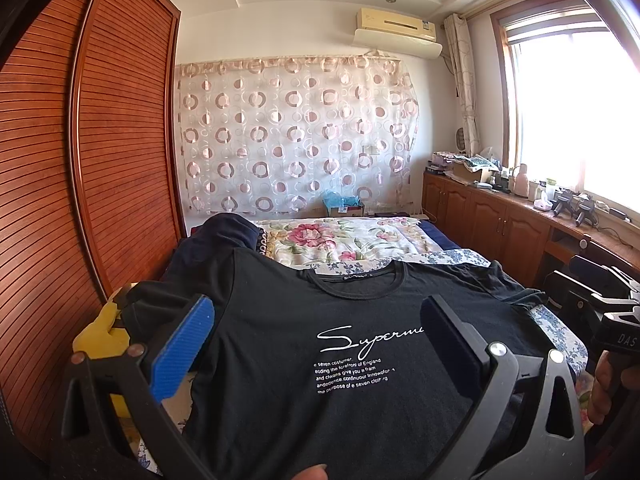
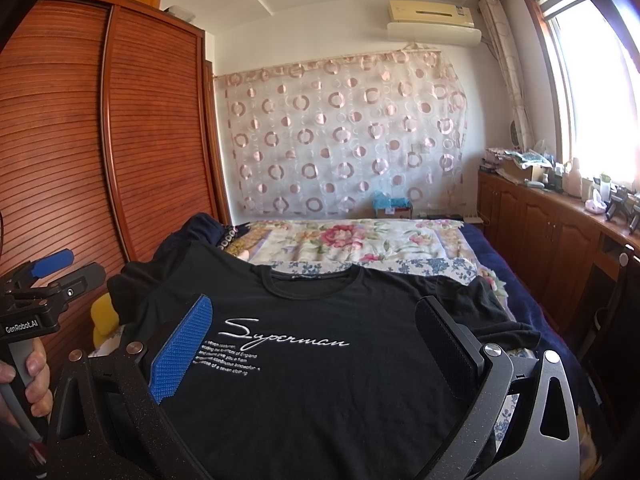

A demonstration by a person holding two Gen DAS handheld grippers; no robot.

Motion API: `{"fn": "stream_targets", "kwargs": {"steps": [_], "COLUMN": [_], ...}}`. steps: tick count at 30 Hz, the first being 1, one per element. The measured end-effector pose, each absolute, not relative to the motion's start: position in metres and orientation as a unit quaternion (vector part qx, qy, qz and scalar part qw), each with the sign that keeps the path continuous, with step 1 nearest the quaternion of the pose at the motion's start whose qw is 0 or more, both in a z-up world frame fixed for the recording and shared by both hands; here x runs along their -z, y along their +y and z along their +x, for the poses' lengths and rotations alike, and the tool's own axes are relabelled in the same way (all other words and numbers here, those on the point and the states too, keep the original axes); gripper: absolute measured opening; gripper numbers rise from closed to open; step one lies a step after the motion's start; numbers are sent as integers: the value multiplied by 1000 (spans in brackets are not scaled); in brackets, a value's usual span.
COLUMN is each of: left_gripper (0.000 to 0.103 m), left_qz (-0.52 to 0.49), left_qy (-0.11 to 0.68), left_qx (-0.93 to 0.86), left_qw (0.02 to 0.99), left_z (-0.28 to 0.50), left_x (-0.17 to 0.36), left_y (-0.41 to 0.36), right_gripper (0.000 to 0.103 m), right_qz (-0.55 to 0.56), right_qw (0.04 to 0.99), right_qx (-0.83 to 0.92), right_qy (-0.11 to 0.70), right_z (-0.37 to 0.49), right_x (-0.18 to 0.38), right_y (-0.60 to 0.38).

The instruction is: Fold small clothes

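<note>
Bedroom. Bed (image 1: 560, 320) covered by blue-flowered sheet, with floral quilt (image 1: 340, 240) toward the far end; louvred wooden wardrobe (image 1: 100, 160) along its left edge, low wooden cabinets (image 1: 500, 216) under the window (image 1: 568, 112) on the right, circle-patterned curtain (image 1: 296, 136) on the far wall. Black T-shirt (image 1: 320, 360) lies flat, front up, white "Superman" print showing, collar toward the far end, spread across the near part of the bed. Left tongs (image 1: 316, 344) released, jaws wide apart, above the shirt near its left edge. Right tongs (image 2: 316, 344) likewise released, above the shirt's middle. Neither grasps cloth. Yellow object (image 1: 100, 332) sits at the bed's left edge.
</note>
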State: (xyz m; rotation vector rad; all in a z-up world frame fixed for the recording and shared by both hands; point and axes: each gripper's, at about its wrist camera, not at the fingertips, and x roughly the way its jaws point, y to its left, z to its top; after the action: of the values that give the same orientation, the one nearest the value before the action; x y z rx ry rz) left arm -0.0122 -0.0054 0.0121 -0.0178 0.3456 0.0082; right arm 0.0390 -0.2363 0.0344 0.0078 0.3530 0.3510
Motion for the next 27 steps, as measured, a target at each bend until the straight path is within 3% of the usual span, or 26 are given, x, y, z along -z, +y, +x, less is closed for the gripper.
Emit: {"fn": "stream_targets", "kwargs": {"steps": [27], "left_gripper": [103], "left_qz": [-5], "left_qy": [189], "left_qx": [-7], "left_qw": [982], "left_z": [-7], "left_x": [-6], "left_y": [-2], "right_gripper": [103], "right_qz": [-3], "right_qw": [965], "right_qx": [-182], "right_qy": [188], "right_z": [40], "right_x": [-32], "right_y": [-224]}}
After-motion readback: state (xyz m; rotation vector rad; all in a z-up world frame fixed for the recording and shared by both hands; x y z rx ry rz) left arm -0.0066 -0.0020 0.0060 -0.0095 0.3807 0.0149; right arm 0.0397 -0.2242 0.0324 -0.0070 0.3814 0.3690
